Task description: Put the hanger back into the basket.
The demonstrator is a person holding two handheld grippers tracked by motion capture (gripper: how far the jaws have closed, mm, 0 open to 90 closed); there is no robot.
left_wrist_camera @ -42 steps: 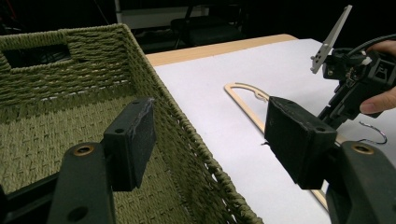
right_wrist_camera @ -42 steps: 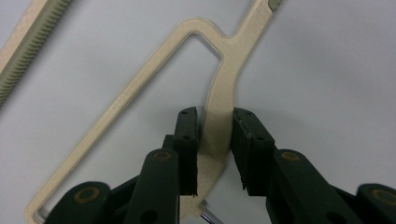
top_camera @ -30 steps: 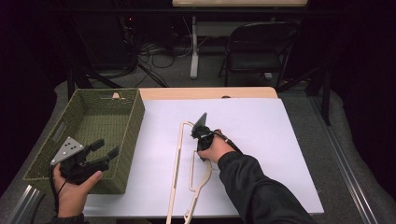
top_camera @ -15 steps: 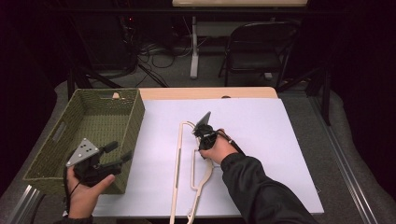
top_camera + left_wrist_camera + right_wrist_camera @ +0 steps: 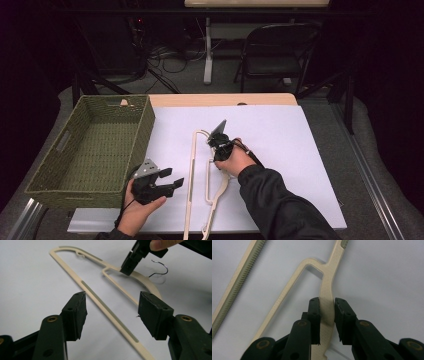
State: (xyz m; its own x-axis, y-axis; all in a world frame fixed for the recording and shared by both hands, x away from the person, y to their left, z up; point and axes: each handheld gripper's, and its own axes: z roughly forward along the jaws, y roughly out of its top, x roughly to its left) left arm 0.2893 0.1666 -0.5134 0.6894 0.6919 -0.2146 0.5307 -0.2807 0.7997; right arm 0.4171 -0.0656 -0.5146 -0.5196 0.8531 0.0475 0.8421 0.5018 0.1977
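Note:
A cream plastic hanger [image 5: 191, 170] lies flat on the white sheet [image 5: 280, 145], its metal hook [image 5: 160, 268] pointing towards the person. My right gripper [image 5: 216, 150] is shut on the hanger's shoulder [image 5: 328, 277], with one pad on each side of the strip. My left gripper [image 5: 176, 178] stands open just left of the hanger's long toothed bar [image 5: 100, 297]. That bar runs between its spread jaws in the left gripper view. The right gripper [image 5: 128, 265] shows there too, pinching the shoulder farther off.
A green woven basket [image 5: 142, 135] stands on the left of the table, close behind my left hand. The wooden table edge [image 5: 225, 99] runs along the back. Behind it are a folding chair [image 5: 275, 50] and cables on the floor.
My left gripper has moved right, from beside the basket's front corner to the hanger's bar. The right gripper has kept its hold on the hanger's shoulder.

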